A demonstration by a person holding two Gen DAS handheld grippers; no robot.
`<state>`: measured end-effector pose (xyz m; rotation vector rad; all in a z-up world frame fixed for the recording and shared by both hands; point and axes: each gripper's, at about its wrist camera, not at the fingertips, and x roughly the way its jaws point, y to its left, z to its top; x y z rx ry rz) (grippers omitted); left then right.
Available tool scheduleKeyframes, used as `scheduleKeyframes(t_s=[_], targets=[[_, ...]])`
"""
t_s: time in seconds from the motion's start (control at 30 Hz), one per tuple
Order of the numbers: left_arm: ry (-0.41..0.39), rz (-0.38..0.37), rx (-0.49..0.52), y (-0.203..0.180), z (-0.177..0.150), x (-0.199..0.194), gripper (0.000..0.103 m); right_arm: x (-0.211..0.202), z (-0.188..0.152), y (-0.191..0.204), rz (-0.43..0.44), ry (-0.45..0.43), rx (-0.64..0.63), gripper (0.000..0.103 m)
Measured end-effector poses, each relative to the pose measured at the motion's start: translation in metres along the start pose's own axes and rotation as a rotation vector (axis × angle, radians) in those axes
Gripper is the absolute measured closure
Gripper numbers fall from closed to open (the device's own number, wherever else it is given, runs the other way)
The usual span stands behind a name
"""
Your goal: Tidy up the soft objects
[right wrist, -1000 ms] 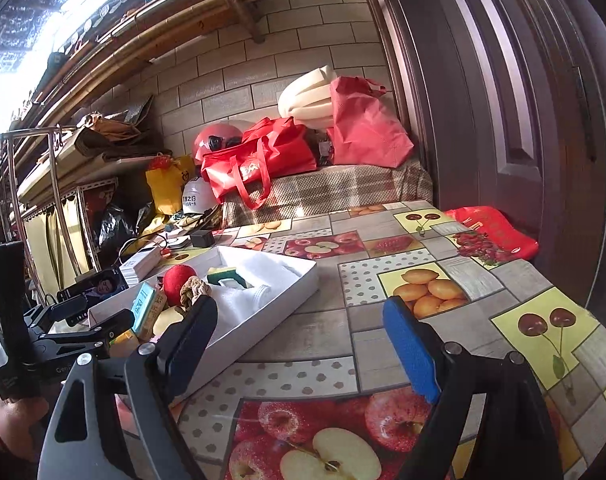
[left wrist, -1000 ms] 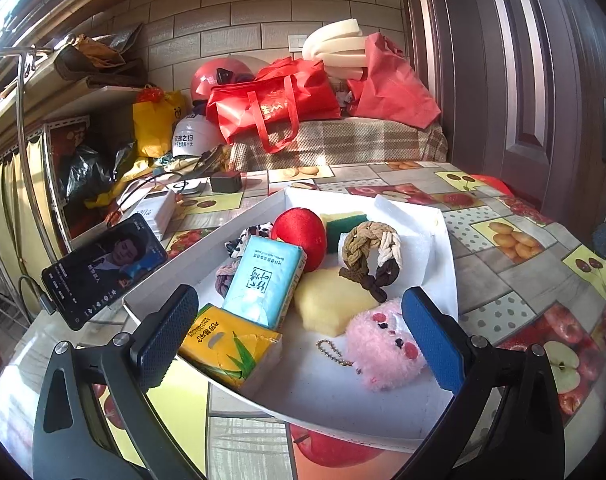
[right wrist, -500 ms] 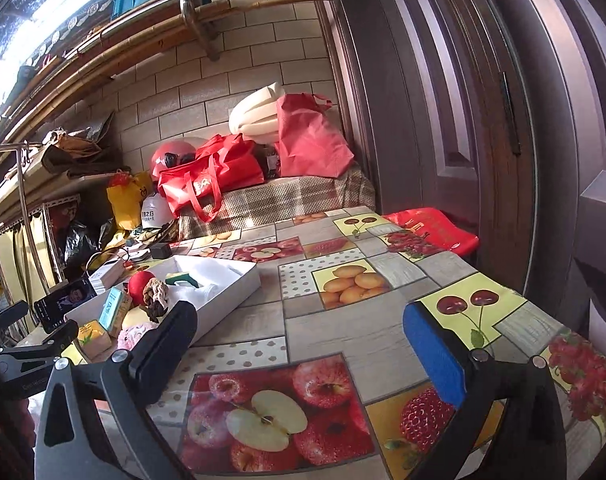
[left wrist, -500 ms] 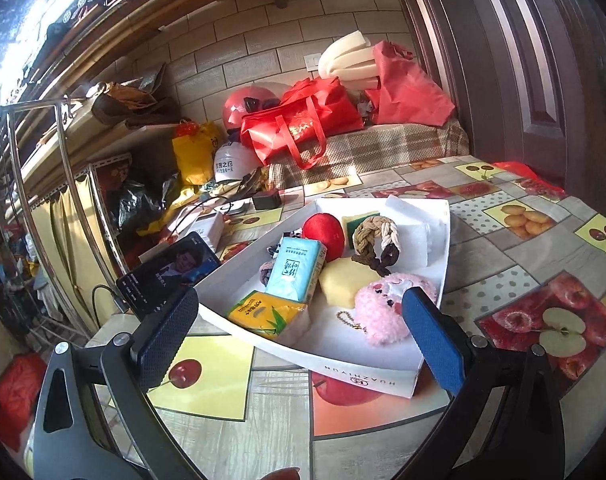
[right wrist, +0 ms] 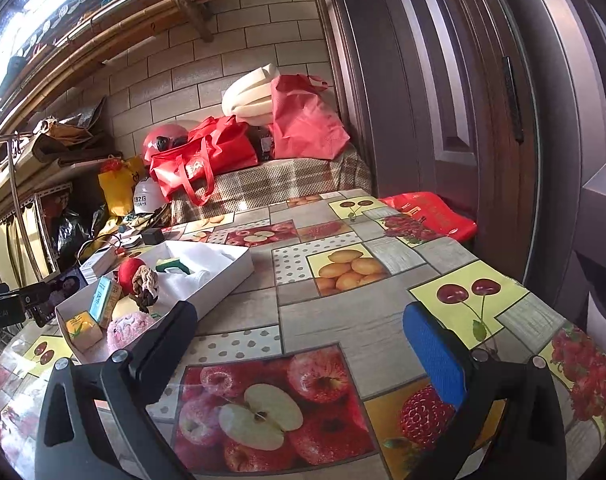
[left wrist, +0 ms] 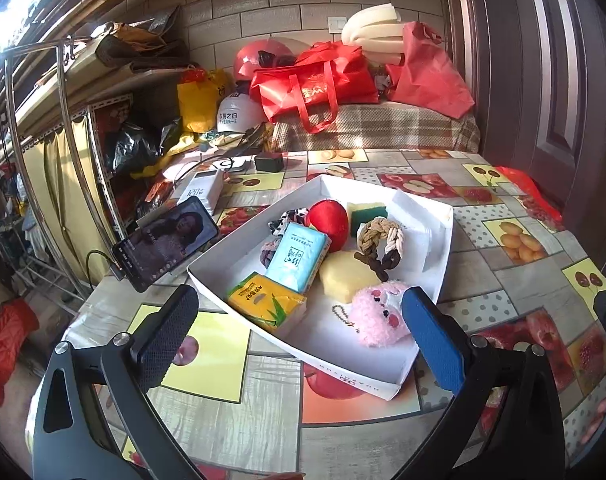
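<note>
A white box (left wrist: 239,246) on the fruit-print table holds a pink plush toy (left wrist: 377,318), a yellow tissue pack (left wrist: 265,306), a light blue tissue pack (left wrist: 297,256), a yellow sponge (left wrist: 347,276), a braided rope ring (left wrist: 379,242), a red ball (left wrist: 327,222) and a green sponge (left wrist: 369,213). My left gripper (left wrist: 299,338) is open and empty, just in front of the box's near edge. My right gripper (right wrist: 303,342) is open and empty over bare table, right of the box (right wrist: 231,276).
A phone (left wrist: 165,248) leans on a stand left of the box, by a white carton (left wrist: 202,192). Red bags (left wrist: 315,84), helmets and a foam roll sit on a checked bench behind the table. A dark door (right wrist: 483,120) stands at the right, with a red bag (right wrist: 431,214) at the table's edge.
The left gripper has backed away and risen, then come slightly closer to the box. The right gripper has swung right and back from the box. Both stayed open.
</note>
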<state>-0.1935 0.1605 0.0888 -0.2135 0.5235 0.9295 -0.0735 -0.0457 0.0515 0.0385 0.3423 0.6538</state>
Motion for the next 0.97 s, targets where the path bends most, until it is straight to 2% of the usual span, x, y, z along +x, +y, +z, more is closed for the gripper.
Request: scheduleKeyframes(t_s=[0.57, 0.87, 0.97], targets=[[0.042, 0.002, 0.009, 0.001, -0.003, 0.01, 0.0, 0.0, -0.001, -0.003, 0.0, 0.008, 0.02, 0.0], [0.082, -0.069, -0.006, 0.0, -0.005, 0.016, 0.001, -0.001, -0.003, 0.0, 0.002, 0.012, 0.018, 0.0], [0.075, -0.065, -0.007, 0.0, -0.005, 0.016, 0.001, -0.001, -0.003, 0.001, 0.001, 0.012, 0.02, 0.0]])
